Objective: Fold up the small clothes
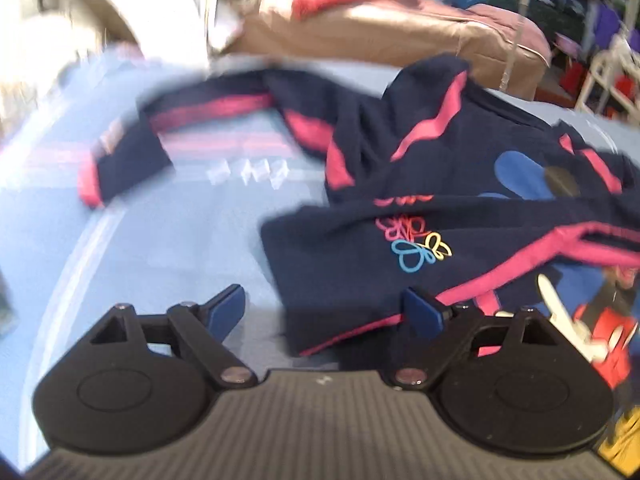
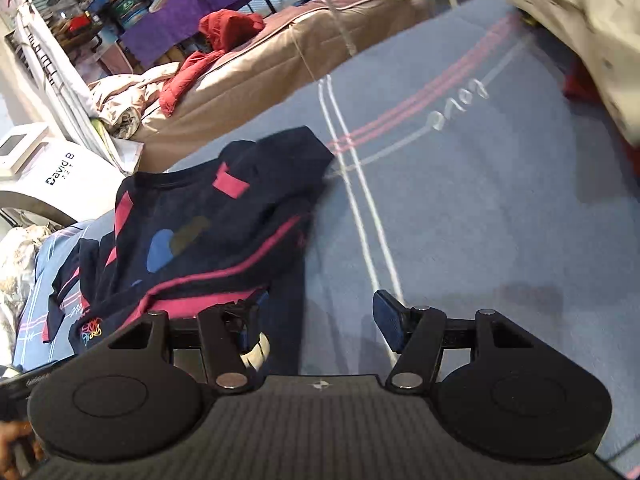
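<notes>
Lying crumpled on the blue bed sheet [image 2: 460,216], the navy-and-pink garment [image 1: 420,184] needs flattening first; both the left gripper [image 1: 324,310] and right gripper [image 2: 320,316] hover with jaws spread, empty, and should pinch opposite hem corners together.

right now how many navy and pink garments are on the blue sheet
1: a navy and pink top lying crumpled on the blue sheet, one sleeve stretched out to the side. Others may lie outside both views.
</notes>
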{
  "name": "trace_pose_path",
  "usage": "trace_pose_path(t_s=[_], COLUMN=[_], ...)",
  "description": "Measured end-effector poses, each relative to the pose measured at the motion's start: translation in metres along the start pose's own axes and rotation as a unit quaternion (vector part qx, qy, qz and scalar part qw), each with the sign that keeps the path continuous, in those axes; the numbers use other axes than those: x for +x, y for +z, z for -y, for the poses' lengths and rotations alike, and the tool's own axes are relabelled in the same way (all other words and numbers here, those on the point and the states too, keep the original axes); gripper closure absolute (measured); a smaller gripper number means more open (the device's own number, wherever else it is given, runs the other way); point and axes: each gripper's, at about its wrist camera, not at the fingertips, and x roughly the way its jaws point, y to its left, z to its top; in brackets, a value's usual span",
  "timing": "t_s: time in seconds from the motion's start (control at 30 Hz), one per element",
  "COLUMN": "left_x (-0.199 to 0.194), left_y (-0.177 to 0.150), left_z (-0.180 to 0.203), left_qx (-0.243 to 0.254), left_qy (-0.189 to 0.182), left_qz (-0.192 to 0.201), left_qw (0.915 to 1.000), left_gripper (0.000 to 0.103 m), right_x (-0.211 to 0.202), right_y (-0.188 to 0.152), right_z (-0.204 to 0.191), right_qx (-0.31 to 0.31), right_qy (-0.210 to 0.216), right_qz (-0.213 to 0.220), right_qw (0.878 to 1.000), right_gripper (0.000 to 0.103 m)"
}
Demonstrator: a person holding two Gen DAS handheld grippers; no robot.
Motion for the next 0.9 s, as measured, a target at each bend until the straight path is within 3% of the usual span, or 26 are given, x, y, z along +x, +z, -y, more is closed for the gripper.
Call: trace_pose_path(t_s=[0.07,0.13,0.17,0.2,0.3,0.53,0.63,0.7,0.73,0.8,0.9], left_x=[0.011,0.011,0.011,0.010,-0.001,-0.070,-0.090,-0.093,-0.092,-0.083,-0.071], left_y=[0.002,0.005,0.008,0.010,0.014,0.024,0.032,0.034,0.034,0.033,0.027], left_z=[-0.006,-0.009,-0.011,-0.013,-0.015,-0.049,-0.058,-0.055,-0.052,-0.044,-0.021], left_qx=[-0.029,-0.048,-0.060,-0.074,-0.087,-0.126,-0.125,-0.104,-0.094,-0.085,-0.055], left_qy=[-0.016,-0.022,-0.030,-0.043,-0.048,-0.056,-0.064,-0.051,-0.049,-0.055,-0.056], left_qz=[0.001,0.013,0.009,0.001,0.008,0.079,0.090,0.090,0.086,0.067,0.047], left_qw=[0.9994,0.9985,0.9977,0.9963,0.9950,0.9874,0.9860,0.9892,0.9906,0.9926,0.9958], left_gripper=[0.019,0.055,0.082,0.090,0.097,0.102,0.102,0.101,0.098,0.082,0.062], right_x=[-0.004,-0.007,-0.006,-0.006,-0.002,0.011,0.024,0.035,0.041,0.052,0.069], right_y=[-0.011,-0.019,-0.023,-0.026,-0.028,-0.015,-0.015,-0.016,-0.016,-0.015,-0.003], right_z=[0.001,0.000,0.000,-0.001,-0.003,-0.013,-0.031,-0.043,-0.049,-0.053,-0.050], right_qx=[0.007,0.011,0.013,0.014,0.010,-0.047,-0.116,-0.173,-0.197,-0.229,-0.228], right_qy=[0.003,0.005,0.006,0.008,0.020,0.024,-0.008,-0.054,-0.077,-0.077,-0.070], right_qz=[-0.003,-0.005,-0.006,-0.009,-0.014,-0.002,0.024,0.029,0.036,0.046,0.055], right_qw=[1.000,1.000,1.000,1.000,1.000,0.999,0.993,0.983,0.977,0.969,0.970], right_gripper=[0.006,0.006,0.006,0.006,0.009,0.010,0.010,0.012,0.012,0.017,0.021])
